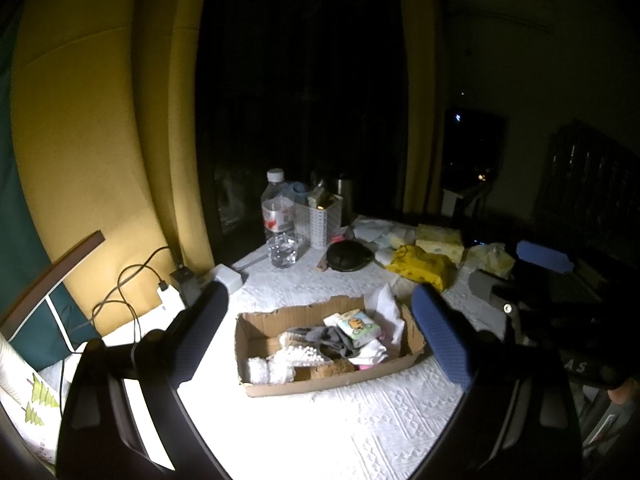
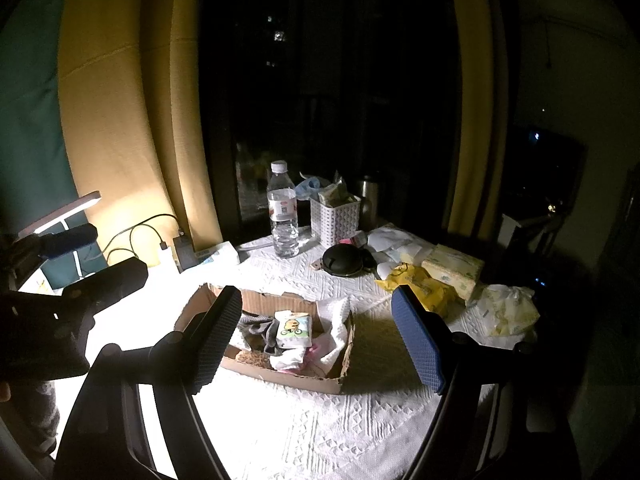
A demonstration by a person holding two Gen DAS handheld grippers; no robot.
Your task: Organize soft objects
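Observation:
A shallow cardboard box [image 1: 320,386] [image 2: 280,376] lies on the white patterned tablecloth. It holds a cartoon-printed tissue pack [image 1: 358,326] [image 2: 294,330], a grey sock [image 1: 320,336], white knitted cloth [image 1: 288,360], a brown plush piece [image 1: 334,368] and white-pink fabric [image 2: 288,358]. My left gripper [image 1: 320,290] hovers in front of the box, open and holding nothing. My right gripper [image 2: 316,292] stands open on the box's right side, also with nothing in it. A yellow bag [image 1: 420,266] [image 2: 424,286] and a crumpled pale wrapper [image 2: 508,310] lie on the cloth to the right.
Behind the box stand a water bottle [image 1: 278,216] [image 2: 283,212], a white lattice basket [image 1: 320,220] [image 2: 334,216], a black round case [image 1: 348,256] and tissue boxes [image 2: 454,266]. A power bank with cables [image 1: 172,300] and a lamp [image 2: 60,212] occupy the left edge. The room is dark beyond.

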